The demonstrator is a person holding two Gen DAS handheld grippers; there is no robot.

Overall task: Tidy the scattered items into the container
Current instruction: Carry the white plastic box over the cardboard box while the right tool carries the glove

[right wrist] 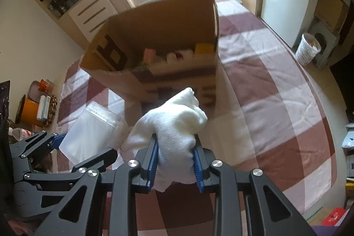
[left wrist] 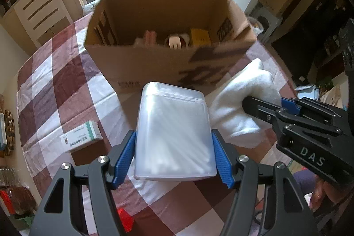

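Plastic tub (left wrist: 174,132), translucent, rigid, likely light and slick, clamped at lower sidewalls by left gripper (left wrist: 174,158), carried above checked tablecloth (left wrist: 55,81). Right beside it, white cloth (right wrist: 174,125), soft and limp, bunched in clenched right gripper (right wrist: 176,160). Farther: medicine carton (left wrist: 81,136) left on table; cardboard box (left wrist: 154,59), partly filled, beyond.

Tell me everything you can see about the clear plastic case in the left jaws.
The clear plastic case is a frosted, see-through box with rounded corners and a hinged-looking seam near its far end. Thin white sticks show inside. The left gripper clamps its two long sides with blue pads, holding it above the checked tablecloth, in front of the cardboard box. A white cloth sits beside it.
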